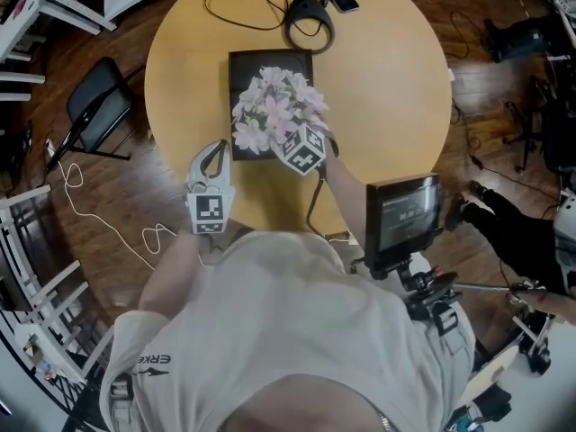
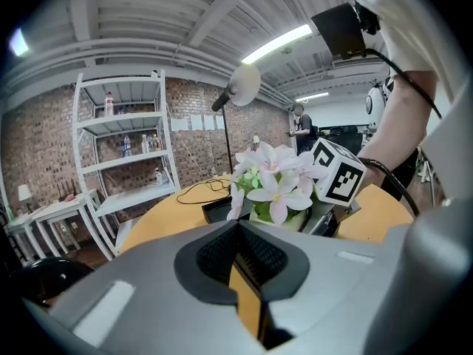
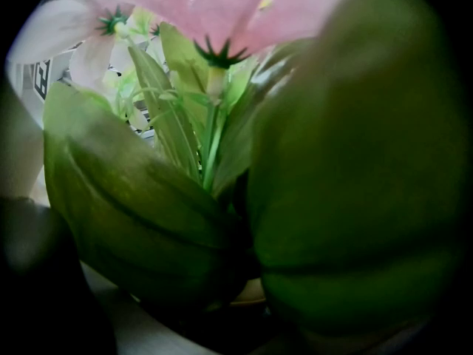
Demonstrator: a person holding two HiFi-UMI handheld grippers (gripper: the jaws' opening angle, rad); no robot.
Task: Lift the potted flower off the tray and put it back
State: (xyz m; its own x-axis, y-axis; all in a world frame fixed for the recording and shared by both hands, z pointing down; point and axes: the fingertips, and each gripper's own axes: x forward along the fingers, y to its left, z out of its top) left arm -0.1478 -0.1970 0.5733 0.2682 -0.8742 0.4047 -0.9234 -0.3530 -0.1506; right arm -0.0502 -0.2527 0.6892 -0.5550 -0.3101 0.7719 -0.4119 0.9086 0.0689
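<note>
Head view, upper centre: potted flower (image 1: 274, 106) over the dark tray (image 1: 245, 63). Right gripper (image 1: 301, 147) is buried in its leaves, its opening impossible to tell. Left gripper (image 1: 214, 156) is closed and empty. The plant is probably light with floppy blooms, so the pot is the place to grip.

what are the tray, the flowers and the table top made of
The tray: plain black with a smooth look, possibly plastic or painted wood; the pictures cannot settle which.
The flowers: probably artificial. The leaves look waxy and evenly moulded, and the pink petals look like fabric.
The table top: even yellow-tan with a matte finish, likely wood veneer or laminate.
</note>
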